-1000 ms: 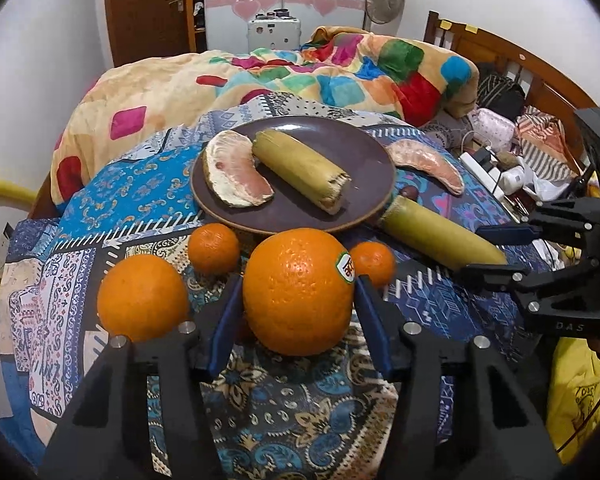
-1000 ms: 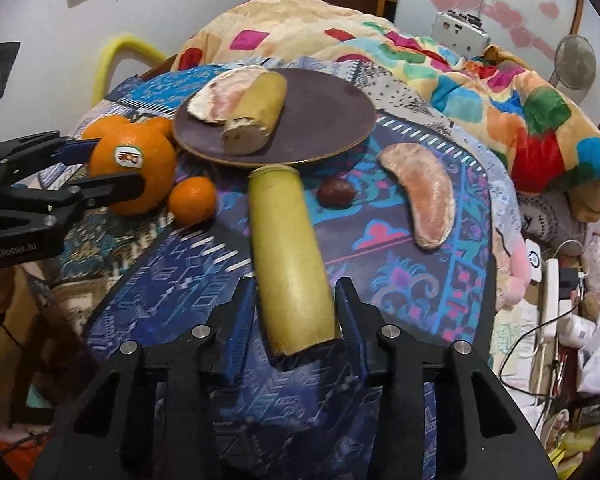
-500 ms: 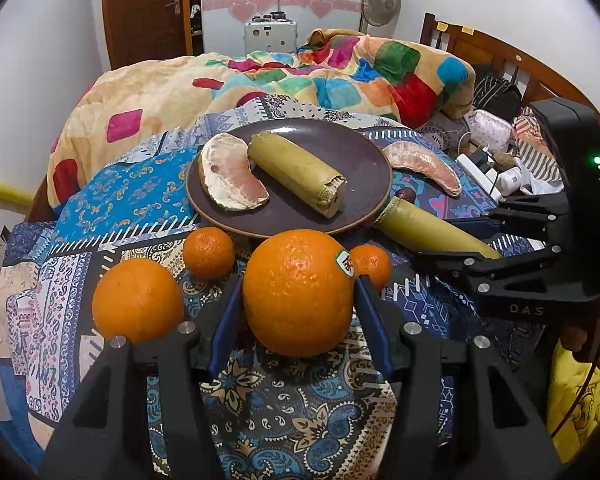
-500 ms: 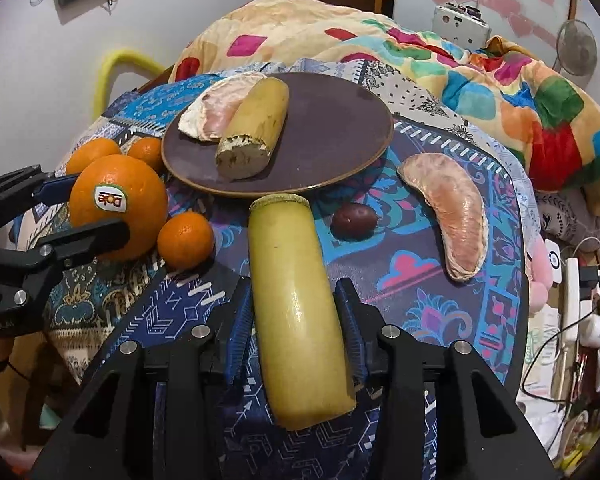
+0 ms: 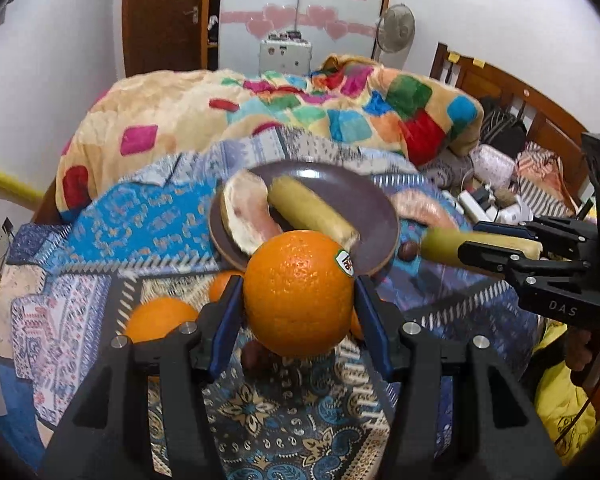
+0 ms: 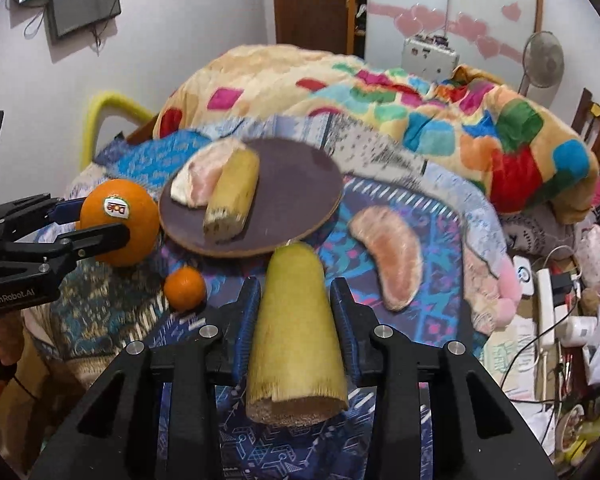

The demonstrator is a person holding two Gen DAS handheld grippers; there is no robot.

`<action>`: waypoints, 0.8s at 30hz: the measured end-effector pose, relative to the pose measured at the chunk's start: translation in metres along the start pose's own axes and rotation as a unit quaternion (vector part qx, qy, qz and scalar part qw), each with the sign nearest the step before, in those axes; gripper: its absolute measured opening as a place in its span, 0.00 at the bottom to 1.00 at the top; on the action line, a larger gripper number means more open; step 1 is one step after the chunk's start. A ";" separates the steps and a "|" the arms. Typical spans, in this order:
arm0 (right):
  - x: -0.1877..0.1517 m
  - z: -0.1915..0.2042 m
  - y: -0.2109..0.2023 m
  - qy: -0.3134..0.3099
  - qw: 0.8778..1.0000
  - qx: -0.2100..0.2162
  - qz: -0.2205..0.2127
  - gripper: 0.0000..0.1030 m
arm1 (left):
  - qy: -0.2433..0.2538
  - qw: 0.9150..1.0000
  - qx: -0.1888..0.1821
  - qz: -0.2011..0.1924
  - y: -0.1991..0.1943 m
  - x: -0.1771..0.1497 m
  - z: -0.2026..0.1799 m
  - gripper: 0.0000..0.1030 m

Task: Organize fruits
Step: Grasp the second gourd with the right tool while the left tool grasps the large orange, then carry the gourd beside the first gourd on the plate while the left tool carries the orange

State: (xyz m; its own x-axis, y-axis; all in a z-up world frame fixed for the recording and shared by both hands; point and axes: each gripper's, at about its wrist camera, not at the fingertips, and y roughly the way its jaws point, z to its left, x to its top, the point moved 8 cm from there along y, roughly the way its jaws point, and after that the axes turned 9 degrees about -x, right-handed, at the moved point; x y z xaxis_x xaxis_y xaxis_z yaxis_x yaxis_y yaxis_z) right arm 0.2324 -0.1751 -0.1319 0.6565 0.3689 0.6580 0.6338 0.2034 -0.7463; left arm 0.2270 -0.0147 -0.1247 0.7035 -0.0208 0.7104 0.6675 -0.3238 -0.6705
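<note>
Our left tongs (image 5: pixel 299 296) grip the orange (image 5: pixel 299 293), right tongs (image 6: pixel 296 316) grip the yellow stalk (image 6: pixel 296 328); its long axis points ahead to the plate (image 6: pixel 300 184).

White walls, a brown door (image 5: pixel 162 16), a wooden headboard (image 5: pixel 512 100).

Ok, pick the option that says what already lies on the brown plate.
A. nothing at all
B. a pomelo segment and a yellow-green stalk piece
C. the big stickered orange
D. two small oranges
B: the brown plate holds a pomelo segment and a yellow-green stalk piece side by side; the big stickered orange is in the left gripper, off the plate.
</note>
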 end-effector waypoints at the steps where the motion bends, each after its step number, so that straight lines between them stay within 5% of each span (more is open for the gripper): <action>1: 0.005 -0.002 -0.003 0.003 1.000 -0.001 -0.007 0.32 | 0.002 1.000 0.001 -0.006 -0.003 0.005 0.000 0.53; 10: 0.029 -0.002 -0.003 0.007 0.999 0.003 -0.031 0.30 | 0.001 0.999 0.020 -0.028 -0.005 0.037 0.009 0.53; 24: 0.037 0.004 0.010 0.001 1.000 0.007 -0.027 0.26 | -0.004 1.000 0.021 -0.020 0.012 0.034 0.018 0.53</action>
State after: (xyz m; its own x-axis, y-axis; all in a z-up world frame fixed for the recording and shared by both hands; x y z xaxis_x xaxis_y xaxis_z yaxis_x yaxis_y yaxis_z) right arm 0.2619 -0.1556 -0.1153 0.6225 0.3560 0.6969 0.6618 0.2358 -0.7116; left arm 0.2633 -0.0023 -0.1120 0.6781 -0.0006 0.7350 0.7046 -0.2838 -0.6503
